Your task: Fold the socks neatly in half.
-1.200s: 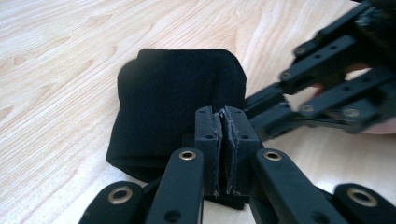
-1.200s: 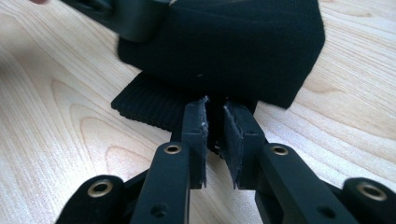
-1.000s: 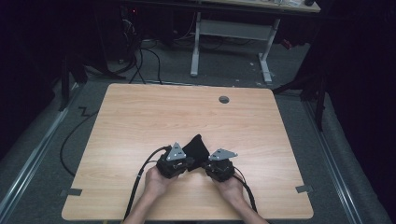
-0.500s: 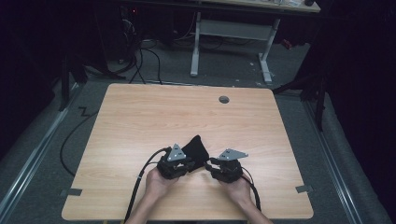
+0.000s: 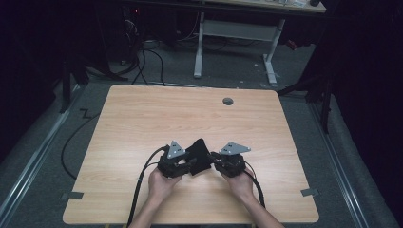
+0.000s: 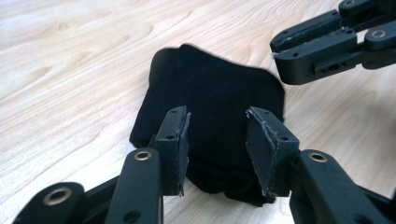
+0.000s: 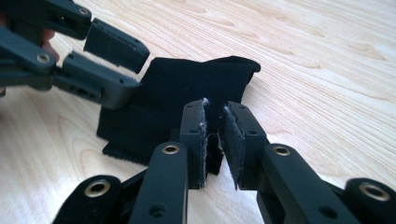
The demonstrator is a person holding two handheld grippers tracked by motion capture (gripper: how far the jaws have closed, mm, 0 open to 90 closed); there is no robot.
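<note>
A folded black cloth [image 5: 199,151] lies on the wooden table [image 5: 190,114] near its front edge, between the two hand-held grippers. My left gripper [image 6: 217,144] stands open with its jaws either side of the cloth's [image 6: 210,88] near end, and its pads are clear of the fabric. Its jaws have just been opening. My right gripper [image 7: 215,135] has just been closing and now pinches a fold at the cloth's [image 7: 187,88] near corner. In the high view the left gripper [image 5: 190,165] and the right gripper [image 5: 213,159] face each other across the cloth.
A round cable hole [image 5: 228,101] sits at the table's far side. A black cable [image 5: 142,175] trails from the left gripper over the front edge. Tape marks [image 5: 310,192] lie at the front corners. Desk legs and cables stand on the floor beyond.
The right gripper has shifted slightly right and lifted, and its top plate now tilts. The left hand has stayed put beside the cloth.
</note>
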